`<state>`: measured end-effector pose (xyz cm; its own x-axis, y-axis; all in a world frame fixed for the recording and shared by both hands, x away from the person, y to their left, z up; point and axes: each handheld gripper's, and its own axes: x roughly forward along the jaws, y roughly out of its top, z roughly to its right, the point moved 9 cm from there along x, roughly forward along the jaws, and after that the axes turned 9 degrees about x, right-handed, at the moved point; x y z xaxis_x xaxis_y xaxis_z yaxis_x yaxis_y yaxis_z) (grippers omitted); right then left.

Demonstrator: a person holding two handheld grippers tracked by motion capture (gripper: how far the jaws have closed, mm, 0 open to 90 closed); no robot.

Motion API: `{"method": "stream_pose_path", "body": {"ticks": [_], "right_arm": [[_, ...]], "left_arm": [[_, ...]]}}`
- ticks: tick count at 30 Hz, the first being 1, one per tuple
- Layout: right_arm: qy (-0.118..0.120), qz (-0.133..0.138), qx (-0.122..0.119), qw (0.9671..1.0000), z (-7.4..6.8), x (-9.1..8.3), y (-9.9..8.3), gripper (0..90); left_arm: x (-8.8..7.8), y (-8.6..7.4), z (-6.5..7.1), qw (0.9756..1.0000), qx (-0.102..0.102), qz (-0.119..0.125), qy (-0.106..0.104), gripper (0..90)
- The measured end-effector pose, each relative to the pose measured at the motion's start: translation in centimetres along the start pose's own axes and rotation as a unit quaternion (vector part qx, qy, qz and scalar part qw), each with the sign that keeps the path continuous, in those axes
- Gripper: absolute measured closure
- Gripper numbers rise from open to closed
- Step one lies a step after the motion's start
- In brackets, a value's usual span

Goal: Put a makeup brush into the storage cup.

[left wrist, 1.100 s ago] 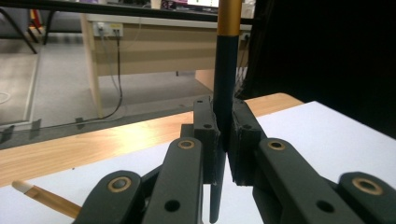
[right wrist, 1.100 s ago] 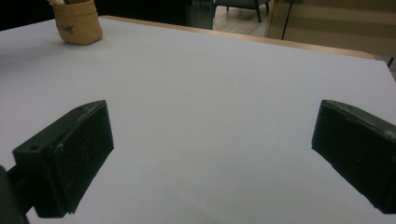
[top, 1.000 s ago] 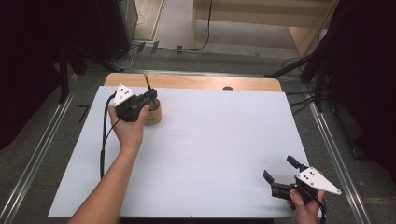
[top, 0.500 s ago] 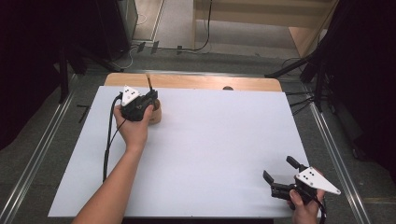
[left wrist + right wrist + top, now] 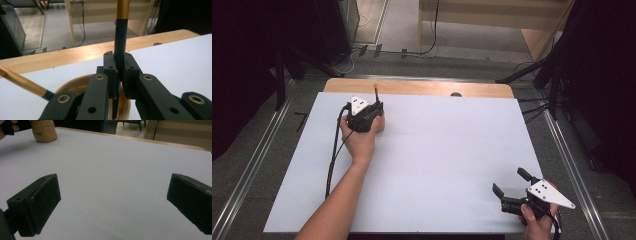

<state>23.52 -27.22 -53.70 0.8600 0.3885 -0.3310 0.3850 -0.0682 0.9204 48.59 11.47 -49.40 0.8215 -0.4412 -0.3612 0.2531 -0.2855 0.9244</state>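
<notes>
The left gripper has its fingers clamped on a dark stick with a gold upper part, holding it upright over a tan cup at the far left of the white surface. A second stick leans in the cup. The right gripper rests near the right front corner, fingers wide apart with nothing between them

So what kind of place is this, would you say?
Probably a lab or studio set up for recording, not a home. A wooden table with a plain white sheet stands between metal floor rails, dark curtains hang at both sides, and cables trail across the floor behind.
</notes>
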Motion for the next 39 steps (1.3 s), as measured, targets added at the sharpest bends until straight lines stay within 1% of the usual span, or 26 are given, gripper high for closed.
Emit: {"method": "stream_pose_path", "body": {"ticks": [2,4,10,13,16,24,28,30,33,34,36,37,39], "right_arm": [[0.000,0.002,0.000,1.0000,0.0,0.0,0.1,0.0],[0.000,0.002,0.000,1.0000,0.0,-0.1,0.1,0.0],[0.001,-0.002,0.000,1.0000,-0.1,0.1,0.0,0.0],[0.001,-0.002,-0.001,1.0000,-0.1,0.1,0.0,0.0],[0.001,-0.002,-0.002,1.0000,-0.1,0.1,-0.1,0.0],[0.002,-0.003,-0.002,1.0000,-0.2,0.2,-0.1,0.0],[0.004,-0.003,-0.004,1.0000,-0.2,0.2,-0.1,0.0],[0.004,-0.003,-0.004,1.0000,-0.2,0.2,-0.1,0.0],[0.004,-0.003,-0.002,1.0000,-0.1,0.2,-0.1,0.0],[0.003,-0.003,-0.002,1.0000,-0.1,0.2,-0.1,0.0],[0.002,-0.004,-0.001,1.0000,-0.1,0.2,-0.1,0.0],[0.002,-0.003,-0.001,1.0000,-0.1,0.2,-0.1,0.0],[0.003,-0.002,-0.001,1.0000,0.0,0.2,-0.1,0.0]], "left_arm": [[0.1,-0.2,0.0,1.0000,-0.004,-0.005,0.002,83.5],[0.2,-0.3,0.1,1.0000,-0.003,-0.007,0.002,83.4],[0.2,-0.6,0.2,0.9998,-0.004,-0.018,-0.002,83.1],[0.2,-0.7,0.3,0.9998,-0.001,-0.021,-0.003,83.1],[0.2,-0.7,0.4,0.9998,-0.003,-0.022,-0.004,82.6],[0.1,-0.5,0.3,0.9997,-0.011,-0.017,-0.009,78.3],[-0.1,-0.5,0.3,0.9997,-0.010,-0.018,-0.011,75.8],[-0.2,-0.4,0.4,0.9998,-0.009,-0.014,-0.014,73.0],[-0.6,-0.1,0.6,0.9997,-0.012,-0.001,-0.022,68.6],[-0.8,0.0,0.7,0.9997,-0.011,0.000,-0.023,67.8],[-1.1,-0.1,0.9,0.9994,-0.014,0.001,-0.033,65.7],[-1.2,-0.1,0.9,0.9994,-0.014,0.000,-0.033,64.5],[-1.7,-0.2,0.8,0.9988,-0.026,0.005,-0.040,61.7]]}}
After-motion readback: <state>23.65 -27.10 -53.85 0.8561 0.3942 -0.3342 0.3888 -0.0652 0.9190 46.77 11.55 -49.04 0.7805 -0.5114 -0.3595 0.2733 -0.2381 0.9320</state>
